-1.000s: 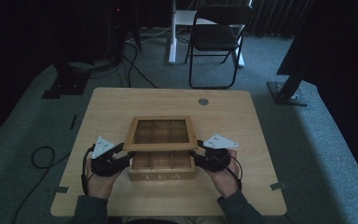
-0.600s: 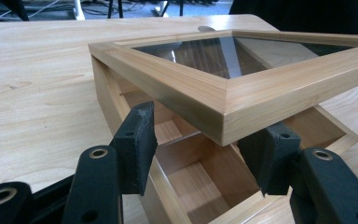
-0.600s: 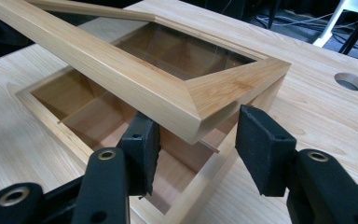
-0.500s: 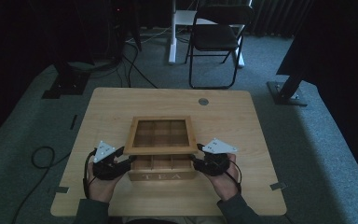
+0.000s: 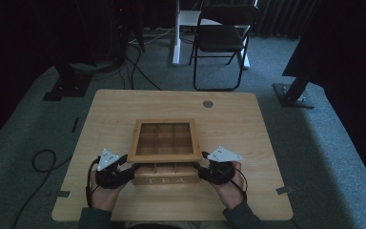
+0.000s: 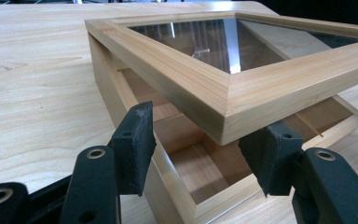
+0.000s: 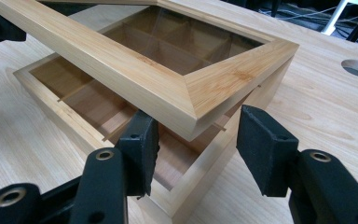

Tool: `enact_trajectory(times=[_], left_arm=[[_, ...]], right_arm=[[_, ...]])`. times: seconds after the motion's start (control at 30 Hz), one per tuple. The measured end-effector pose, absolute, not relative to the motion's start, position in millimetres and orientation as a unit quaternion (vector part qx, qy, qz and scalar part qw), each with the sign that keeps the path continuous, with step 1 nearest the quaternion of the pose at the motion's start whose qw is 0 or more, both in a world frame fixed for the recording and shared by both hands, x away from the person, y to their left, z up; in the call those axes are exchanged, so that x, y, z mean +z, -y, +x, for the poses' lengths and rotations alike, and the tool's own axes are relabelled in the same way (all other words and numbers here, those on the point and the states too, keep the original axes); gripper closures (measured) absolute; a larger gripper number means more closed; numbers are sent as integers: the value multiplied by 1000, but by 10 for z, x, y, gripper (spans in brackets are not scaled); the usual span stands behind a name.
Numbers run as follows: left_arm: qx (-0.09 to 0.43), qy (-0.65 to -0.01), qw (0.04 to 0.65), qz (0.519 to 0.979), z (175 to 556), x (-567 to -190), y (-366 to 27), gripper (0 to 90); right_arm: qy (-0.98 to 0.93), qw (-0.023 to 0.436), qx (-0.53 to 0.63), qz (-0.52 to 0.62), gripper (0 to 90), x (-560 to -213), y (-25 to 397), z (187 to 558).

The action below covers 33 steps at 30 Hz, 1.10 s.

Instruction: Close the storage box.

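Lid [image 5: 164,140] of tea box [image 5: 164,180] now raised higher, both tongs [image 6: 196,149] [image 7: 196,151] gaping

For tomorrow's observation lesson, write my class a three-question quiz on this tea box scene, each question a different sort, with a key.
1. True or false: the glass-paned lid lies flat and shut on the tea box.
2. Which word is written on the box's front? A) TEA B) SALT C) TOOLS
3. Fill in: the left gripper and right gripper each sit at a front ______ of the lid.

Key: 1 false, its front edge is raised off the box. 2 A. 3 corner.
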<state>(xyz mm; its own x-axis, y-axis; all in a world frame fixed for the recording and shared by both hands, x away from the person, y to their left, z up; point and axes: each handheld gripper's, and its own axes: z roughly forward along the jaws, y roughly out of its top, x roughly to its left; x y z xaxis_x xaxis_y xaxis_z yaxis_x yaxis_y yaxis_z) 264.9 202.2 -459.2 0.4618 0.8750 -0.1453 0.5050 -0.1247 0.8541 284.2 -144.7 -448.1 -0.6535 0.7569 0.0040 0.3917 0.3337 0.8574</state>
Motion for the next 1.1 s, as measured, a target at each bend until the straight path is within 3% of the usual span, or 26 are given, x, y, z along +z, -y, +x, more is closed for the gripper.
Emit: enact_trajectory(times=[1.1], left_arm=[[199,-472,437,739,2546,-4807,-1980,445]], right_arm=[[-802,186,436,362,481,-4724,1414,2763]])
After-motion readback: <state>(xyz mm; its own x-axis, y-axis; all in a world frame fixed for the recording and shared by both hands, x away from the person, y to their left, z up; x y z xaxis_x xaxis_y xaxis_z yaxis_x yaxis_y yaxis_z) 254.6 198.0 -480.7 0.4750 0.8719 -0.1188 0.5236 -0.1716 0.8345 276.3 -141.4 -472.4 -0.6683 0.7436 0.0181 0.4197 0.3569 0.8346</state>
